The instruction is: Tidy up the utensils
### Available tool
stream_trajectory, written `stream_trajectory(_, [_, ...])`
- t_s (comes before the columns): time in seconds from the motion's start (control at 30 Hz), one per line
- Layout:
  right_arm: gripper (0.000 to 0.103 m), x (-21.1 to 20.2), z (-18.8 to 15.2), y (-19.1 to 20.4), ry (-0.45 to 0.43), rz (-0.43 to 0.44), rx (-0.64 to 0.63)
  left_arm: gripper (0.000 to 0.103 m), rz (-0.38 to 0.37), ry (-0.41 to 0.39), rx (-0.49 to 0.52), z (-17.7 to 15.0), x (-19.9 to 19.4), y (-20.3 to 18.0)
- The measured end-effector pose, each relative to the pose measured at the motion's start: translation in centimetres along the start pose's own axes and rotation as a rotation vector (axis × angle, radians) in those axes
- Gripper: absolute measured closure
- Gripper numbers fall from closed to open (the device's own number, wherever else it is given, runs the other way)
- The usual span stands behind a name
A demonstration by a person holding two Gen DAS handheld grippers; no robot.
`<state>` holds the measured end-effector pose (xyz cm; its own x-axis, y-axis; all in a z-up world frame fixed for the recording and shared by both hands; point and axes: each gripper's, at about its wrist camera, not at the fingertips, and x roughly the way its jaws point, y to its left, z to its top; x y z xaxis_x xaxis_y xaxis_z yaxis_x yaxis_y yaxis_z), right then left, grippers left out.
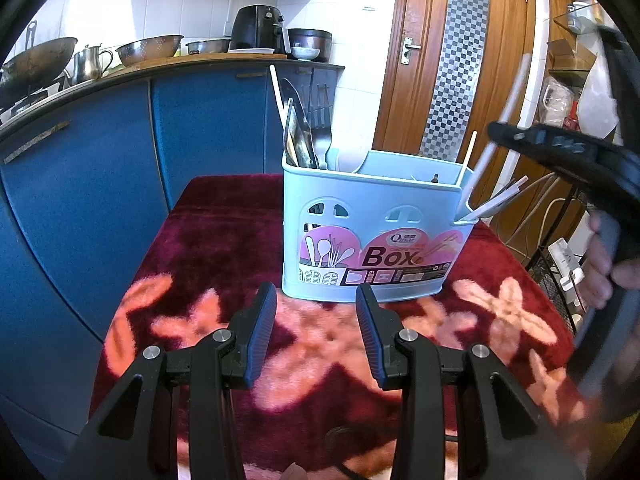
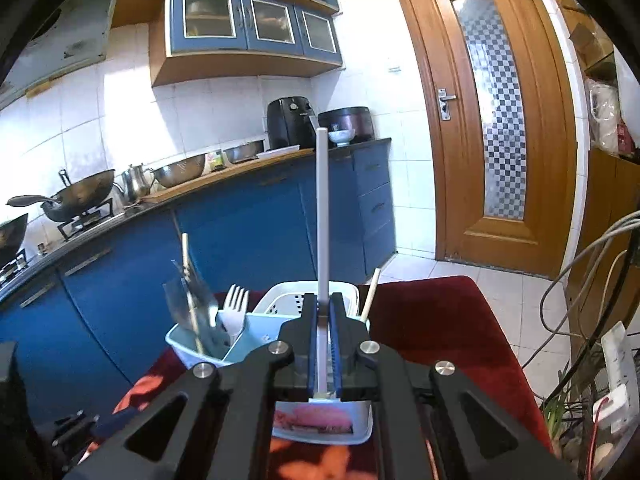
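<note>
A light-blue utensil box (image 1: 372, 216) stands on a table covered by a dark red flowered cloth (image 1: 224, 232). Its left compartment holds metal utensils (image 1: 304, 132). Several pale chopsticks (image 1: 496, 200) lean in its right end. My left gripper (image 1: 316, 300) hangs open just in front of the box, nothing between its fingers. My right gripper (image 2: 323, 300) is shut on a long white chopstick (image 2: 322, 220) that stands upright above the box (image 2: 192, 344). From the left wrist view the right gripper (image 1: 498, 130) hovers over the box's right end. A white plastic fork (image 2: 235, 300) stands in the box.
Blue kitchen cabinets (image 1: 100, 168) run close along the table's left side, with a wok, a colander and an air fryer (image 1: 256, 28) on the counter. A wooden door (image 1: 448, 56) is behind. A power strip (image 2: 618, 364) and cables hang off the table's right edge.
</note>
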<state>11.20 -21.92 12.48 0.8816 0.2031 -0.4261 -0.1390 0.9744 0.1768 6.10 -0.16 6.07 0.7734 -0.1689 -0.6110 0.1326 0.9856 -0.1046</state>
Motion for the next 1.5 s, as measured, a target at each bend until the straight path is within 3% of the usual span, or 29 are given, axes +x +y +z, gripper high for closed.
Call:
stream_trajectory(0.13, [0.095,3.0,-0.8,-0.2,0.114,0.009,-0.006,0.061,0.001,-0.002,-0.001,0.0,-0.1,-0.1])
stream_trajectory(0.2, [0.093,3.1,-1.1,-0.2,0.118,0.001,-0.009,0.061,0.002,-0.005,-0.001,-0.1,-0.3,-0.1])
stream_trajectory(0.33, [0.064,1.3,-1.0,-0.6,0.074,0.063,0.027,0.061,0.002,-0.005,-0.004,-0.1,-0.4,-0.3])
stream_trajectory(0.57, [0.061,-2.3,-0.7,-0.1,0.044,0.069,0.019,0.061,0.001,-0.011,0.002,-0.3,-0.8,-0.8])
stream_trajectory(0.8, [0.059,-5.0,-4.8,0.8,0.086,0.084,-0.001,0.061,0.013,-0.02,0.002,-0.9,-0.8,-1.2])
stream_trajectory(1.07, [0.05,-5.5,-9.3,1.1,0.08,0.029,0.005,0.061,0.04,-0.021,-0.005,-1.8,0.2,-1.2])
stream_trajectory(1.5, [0.036,-4.4,-12.7,1.3,0.12,-0.036,0.007,0.061,0.054,0.008,-0.013,-2.7,2.1,-0.8])
